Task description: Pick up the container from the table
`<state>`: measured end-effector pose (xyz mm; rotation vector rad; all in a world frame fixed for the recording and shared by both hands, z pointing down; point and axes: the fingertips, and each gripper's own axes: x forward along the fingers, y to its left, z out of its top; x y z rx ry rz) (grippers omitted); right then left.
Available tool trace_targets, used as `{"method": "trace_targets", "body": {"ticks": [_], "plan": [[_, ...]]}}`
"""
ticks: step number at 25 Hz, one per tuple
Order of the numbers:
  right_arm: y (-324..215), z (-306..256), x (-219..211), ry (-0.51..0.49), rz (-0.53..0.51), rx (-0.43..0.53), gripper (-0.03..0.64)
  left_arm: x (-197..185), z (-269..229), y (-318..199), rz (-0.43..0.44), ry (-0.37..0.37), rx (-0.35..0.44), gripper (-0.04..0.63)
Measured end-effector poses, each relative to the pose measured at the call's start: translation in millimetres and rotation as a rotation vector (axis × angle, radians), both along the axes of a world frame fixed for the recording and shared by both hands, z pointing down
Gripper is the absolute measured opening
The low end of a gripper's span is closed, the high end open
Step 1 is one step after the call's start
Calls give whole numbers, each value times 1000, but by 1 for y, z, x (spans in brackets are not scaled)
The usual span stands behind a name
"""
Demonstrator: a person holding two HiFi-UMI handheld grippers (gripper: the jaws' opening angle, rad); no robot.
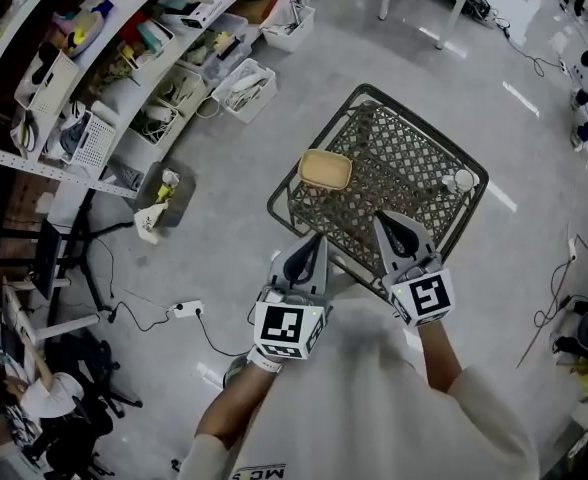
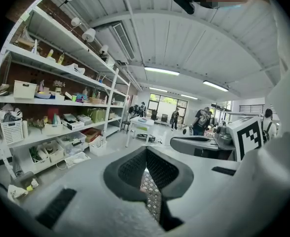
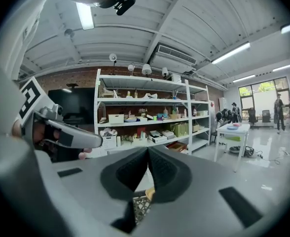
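A shallow tan container rests on a dark metal mesh table, toward its left side. My left gripper is held at the table's near edge, short of the container, jaws shut with nothing between them. My right gripper hovers over the near part of the table, also shut and empty. In the left gripper view the gripper shows only a strip of mesh table through its tips. The right gripper view shows the gripper with a sliver of the tan container and mesh below it.
A small white round object lies near the table's right corner. White shelving packed with bins stands to the left, with baskets on the floor. A power strip and cables lie left of me. People stand far off by a white table.
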<state>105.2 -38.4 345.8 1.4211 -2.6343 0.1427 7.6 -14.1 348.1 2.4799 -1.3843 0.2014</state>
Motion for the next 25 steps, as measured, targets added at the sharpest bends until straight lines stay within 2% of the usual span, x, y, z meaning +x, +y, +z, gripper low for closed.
{"method": "trace_targets", "body": {"ticks": [11, 15, 25], "plan": [[-53, 21, -42, 28, -89, -71, 18, -37, 0, -55, -63, -7, -11, 23], [-64, 35, -53, 48, -134, -103, 18, -50, 14, -56, -107, 5, -69, 21], [-90, 90, -78, 121, -204, -152, 19, -70, 53, -63, -129, -7, -152, 22]]}}
